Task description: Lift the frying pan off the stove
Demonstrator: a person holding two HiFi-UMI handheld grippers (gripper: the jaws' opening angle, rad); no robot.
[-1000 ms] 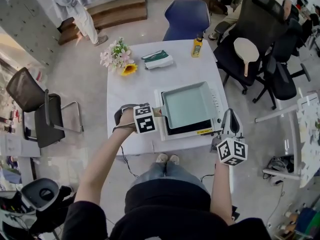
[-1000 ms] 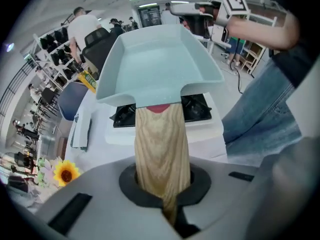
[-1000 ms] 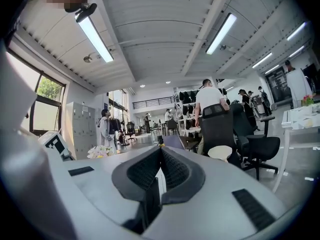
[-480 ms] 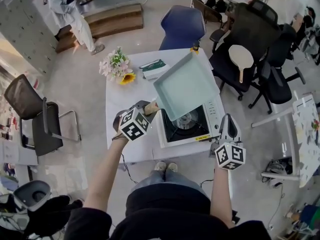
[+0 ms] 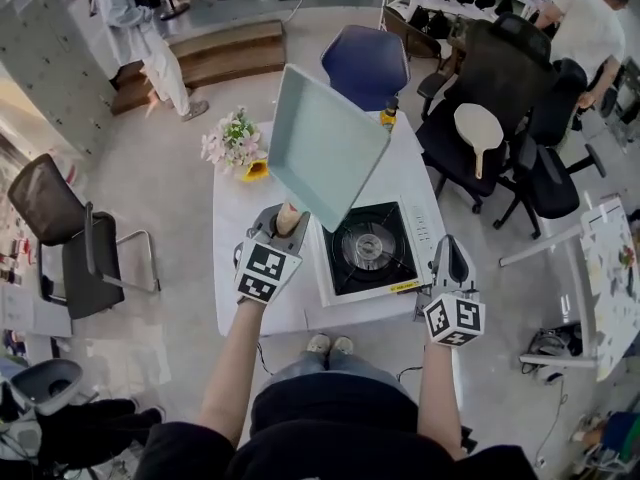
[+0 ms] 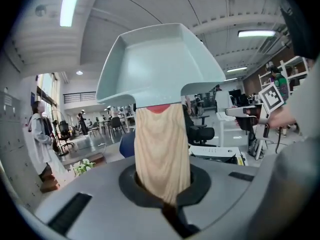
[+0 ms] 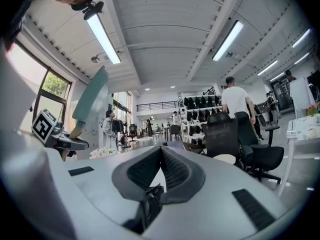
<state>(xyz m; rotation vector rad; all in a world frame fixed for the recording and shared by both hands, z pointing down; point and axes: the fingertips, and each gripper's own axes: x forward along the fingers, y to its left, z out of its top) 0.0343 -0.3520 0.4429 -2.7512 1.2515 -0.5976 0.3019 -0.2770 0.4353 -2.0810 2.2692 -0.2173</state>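
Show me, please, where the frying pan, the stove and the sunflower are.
frying pan (image 5: pixel 325 143), head view, middle of its inside.
stove (image 5: pixel 372 246), head view, on its burner.
sunflower (image 5: pixel 256 169), head view, yellow petals.

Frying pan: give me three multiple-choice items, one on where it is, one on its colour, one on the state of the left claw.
1. Where is the frying pan relative to the stove?
A. flat on it
B. held clear of it, tilted
C. underneath it

2. What colour is the pan?
A. black
B. yellow
C. pale green

3. How is the left claw?
A. shut on the pan's handle
B. open and empty
C. out of sight

Key: 1 B, the burner lies bare while the pan hangs in the air. 2 C, the head view and the left gripper view both show it pale green. 3 A, the handle sits clamped between its jaws.
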